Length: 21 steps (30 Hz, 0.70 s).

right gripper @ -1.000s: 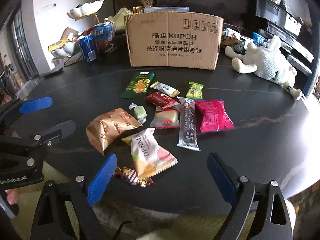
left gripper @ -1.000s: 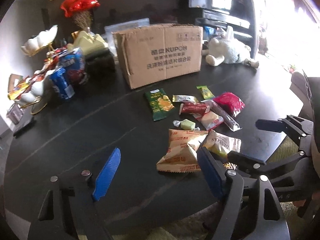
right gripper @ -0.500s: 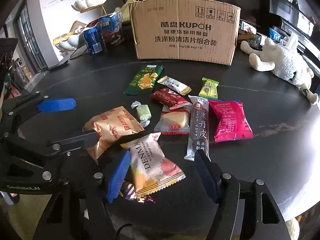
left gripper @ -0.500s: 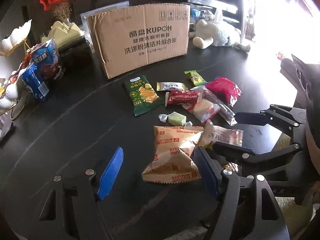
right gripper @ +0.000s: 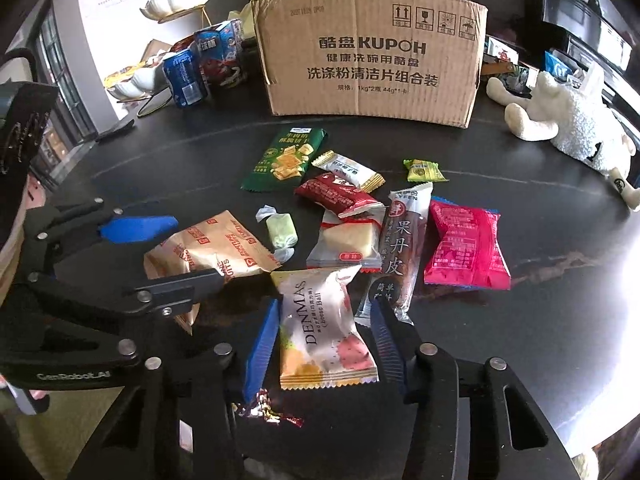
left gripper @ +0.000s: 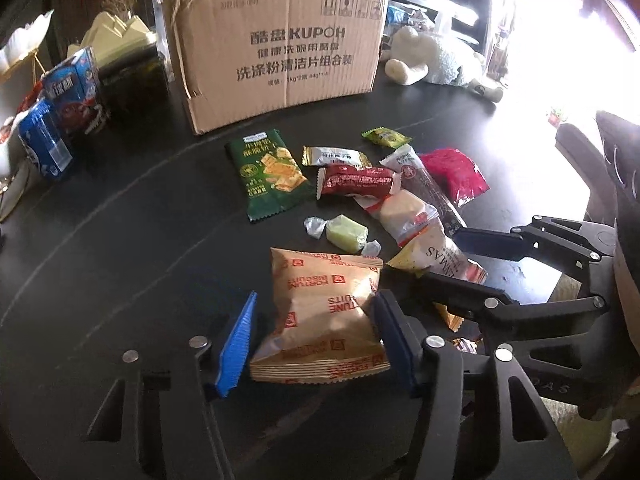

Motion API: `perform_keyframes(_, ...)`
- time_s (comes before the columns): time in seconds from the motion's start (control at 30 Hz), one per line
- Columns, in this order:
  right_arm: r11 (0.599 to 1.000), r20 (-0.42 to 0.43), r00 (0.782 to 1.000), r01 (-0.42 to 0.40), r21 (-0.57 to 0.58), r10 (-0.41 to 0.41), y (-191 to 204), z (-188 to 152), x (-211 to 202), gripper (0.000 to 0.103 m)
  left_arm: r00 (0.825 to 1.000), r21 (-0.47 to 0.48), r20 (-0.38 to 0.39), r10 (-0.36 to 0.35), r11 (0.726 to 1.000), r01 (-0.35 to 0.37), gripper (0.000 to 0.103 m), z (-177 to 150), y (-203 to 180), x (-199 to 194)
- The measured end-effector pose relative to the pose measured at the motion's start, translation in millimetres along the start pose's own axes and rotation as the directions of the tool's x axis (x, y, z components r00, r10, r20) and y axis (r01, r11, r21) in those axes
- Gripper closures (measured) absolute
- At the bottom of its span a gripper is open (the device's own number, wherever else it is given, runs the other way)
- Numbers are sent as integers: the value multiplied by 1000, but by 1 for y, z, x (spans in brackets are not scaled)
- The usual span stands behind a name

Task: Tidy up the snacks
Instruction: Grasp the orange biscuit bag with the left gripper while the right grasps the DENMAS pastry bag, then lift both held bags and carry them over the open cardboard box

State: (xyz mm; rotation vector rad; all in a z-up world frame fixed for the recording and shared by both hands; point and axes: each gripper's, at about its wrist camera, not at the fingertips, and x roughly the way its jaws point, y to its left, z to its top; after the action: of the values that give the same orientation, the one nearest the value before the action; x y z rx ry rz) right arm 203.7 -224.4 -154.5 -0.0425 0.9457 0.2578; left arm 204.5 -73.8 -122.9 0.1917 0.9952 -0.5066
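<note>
Biscuit pack [left gripper: 320, 312] between closing left claw [left gripper: 316, 344]; Denmas pack [right gripper: 320, 336] between closing right claw [right gripper: 326, 344]

The left claw [left gripper: 316, 340] is pointing steeply downward, its blue-padded fingers [left gripper: 236, 344] closing with a packet between them; the right pad is touching it, the left pad standing just off. The right claw [right gripper: 324, 344] is tilting down likewise beside it, its jaws closing around another packet, both pads just beside its edges.
</note>
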Motion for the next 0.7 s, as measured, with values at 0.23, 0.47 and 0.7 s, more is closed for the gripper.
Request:
perform_keyframes(0.23,999,-4,1000,-29,18,29,1,0,0,63,1000,-2,0,-3,1000,3,56,-1,-1,-1)
perform_keyframes(0.47,999,13,999,-30,17,30,4,0,-8,67,1000,-4,26,9,1000,-9,57,-2,-3,-14)
perform_keyframes(0.7,999,52,998,-33,17,32,8,3,-22,69,997,-11,73,31,999,-30,57,1,-4,-34)
